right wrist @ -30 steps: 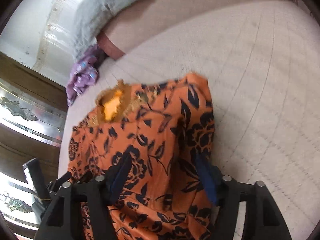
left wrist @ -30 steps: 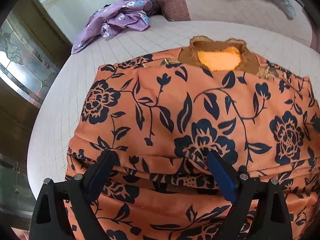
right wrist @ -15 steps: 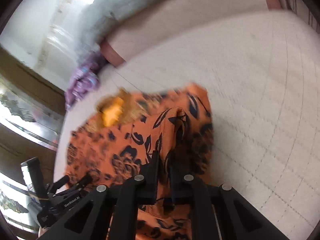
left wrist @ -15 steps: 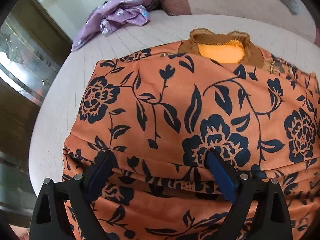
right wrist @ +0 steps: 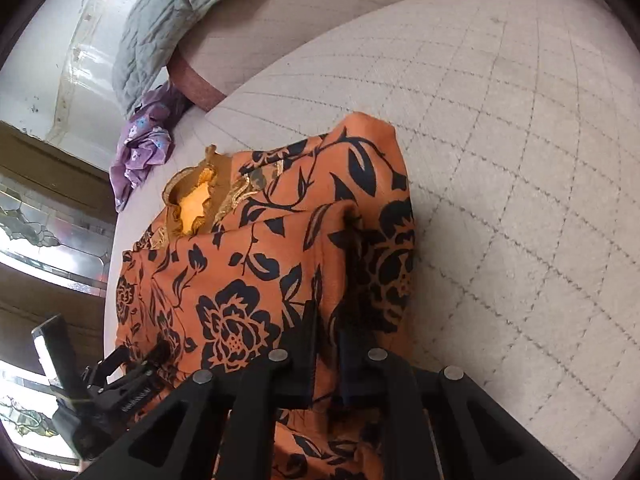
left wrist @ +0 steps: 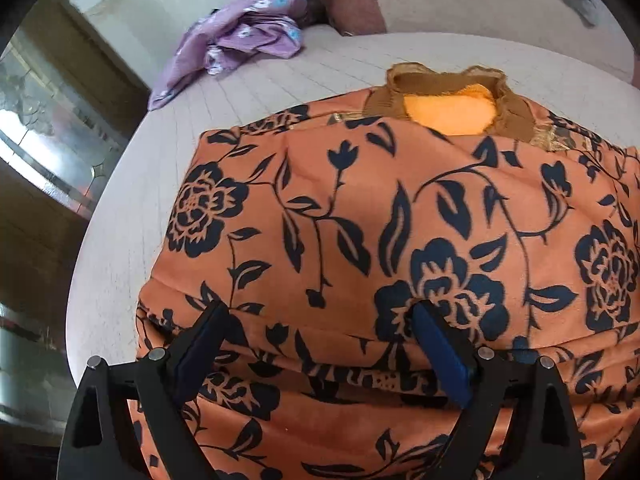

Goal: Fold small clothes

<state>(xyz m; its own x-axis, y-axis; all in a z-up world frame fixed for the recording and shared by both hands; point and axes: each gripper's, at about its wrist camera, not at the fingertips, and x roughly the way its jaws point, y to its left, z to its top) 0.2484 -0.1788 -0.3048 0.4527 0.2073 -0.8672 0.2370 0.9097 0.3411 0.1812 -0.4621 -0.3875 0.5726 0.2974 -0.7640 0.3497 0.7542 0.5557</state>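
— Since the half-second-old picture, what had changed?

— Mostly the right gripper [right wrist: 324,328]. A second back its fingers were spread on either side of a raised ridge in the orange floral garment [right wrist: 256,264]; half a second back they had come together, and by this moment they were pressed onto that ridge, pinching cloth near the garment's right edge. The bunched fold looked slightly higher and sharper than before.

— And the left one?

— The left gripper [left wrist: 320,344] was spread wide in all three pictures, its fingers [left wrist: 440,360] resting over a crease across the lower part of the garment, closed on nothing. The cloth filled more of its view than earlier, so it had crept forward a little.

— Where did the garment lie?

— Flat on the quilted bed cover [right wrist: 520,160], directly ahead of both grippers, its long axis running away from them toward the brown neckline [left wrist: 440,84] at the far end. A purple cloth [left wrist: 244,40] sat well apart near the headboard.

— Which side mattered next?

— I judged the right one. It alone had a hold, on the right edge, so the fold probably had to travel leftward across the body, toward the left gripper [right wrist: 132,372] seen low in the right view.
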